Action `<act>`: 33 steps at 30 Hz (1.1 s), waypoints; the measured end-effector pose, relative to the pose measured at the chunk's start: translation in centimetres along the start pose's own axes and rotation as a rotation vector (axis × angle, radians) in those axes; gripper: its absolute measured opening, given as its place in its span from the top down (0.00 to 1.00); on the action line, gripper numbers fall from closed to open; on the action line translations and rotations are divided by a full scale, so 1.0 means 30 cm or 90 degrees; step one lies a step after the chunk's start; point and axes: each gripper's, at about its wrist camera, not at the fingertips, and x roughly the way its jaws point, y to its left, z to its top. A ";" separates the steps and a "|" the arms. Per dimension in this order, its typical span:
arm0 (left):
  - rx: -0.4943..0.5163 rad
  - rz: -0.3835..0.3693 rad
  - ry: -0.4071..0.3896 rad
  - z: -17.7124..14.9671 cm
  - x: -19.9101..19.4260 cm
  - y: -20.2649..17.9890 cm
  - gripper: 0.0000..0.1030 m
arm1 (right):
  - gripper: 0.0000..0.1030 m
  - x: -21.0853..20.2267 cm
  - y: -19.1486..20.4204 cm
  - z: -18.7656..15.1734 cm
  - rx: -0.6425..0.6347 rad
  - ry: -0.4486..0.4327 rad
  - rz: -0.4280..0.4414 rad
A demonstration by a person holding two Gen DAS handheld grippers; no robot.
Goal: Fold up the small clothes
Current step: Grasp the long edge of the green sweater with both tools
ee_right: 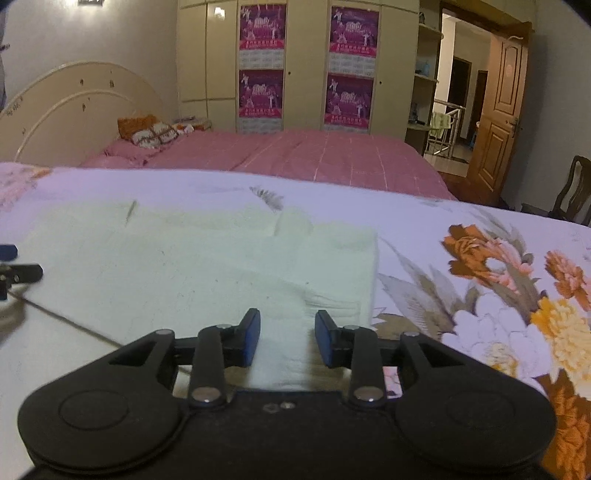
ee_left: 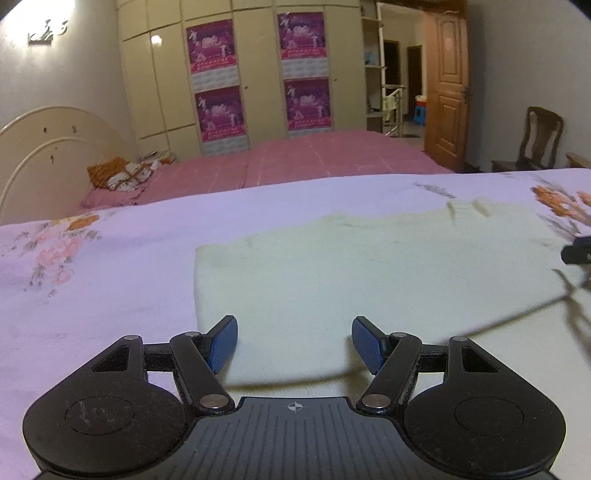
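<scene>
Bedroom. Cream wardrobe (ee_left: 243,74) spans the far wall, four purple posters (ee_right: 262,27) fixed to its doors. To its right, a brown panelled door (ee_right: 498,122) stands open onto a lit hallway; a dark wooden chair (ee_left: 535,136) sits against the wall beyond it.

Bed with pink checked cover (ee_right: 314,155) lies across the middle distance. Cream arched headboard (ee_left: 55,147) at the left end, patterned orange-and-white pillows (ee_right: 151,131) against it.

Work surface: near bed covered with a pale lilac floral sheet (ee_left: 92,295); large orange and pink flower print toward the right side in the right wrist view.

Task item: pale cream garment (ee_left: 351,266) spread flat on the sheet, roughly rectangular, near edge and both near corners directly ahead of the cameras. Faint creases along the far edge; type of garment cannot be told.

Left tongs (ee_left: 294,343): released, blue pads wide apart, above the garment's near left corner; pads press on nothing.

Right tongs (ee_right: 287,338): released, gap narrower, near right corner of the garment visible between the pads without being pinched. Whether either pad brushes the cloth cannot be told.

Each tong's tip shows at the edge of the other's view. Nothing else lies on the sheet near the garment.
</scene>
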 end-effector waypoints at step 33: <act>-0.312 -0.170 0.121 -0.761 -0.909 0.236 0.39 | 0.58 -0.886 -0.108 -0.690 0.305 0.138 0.131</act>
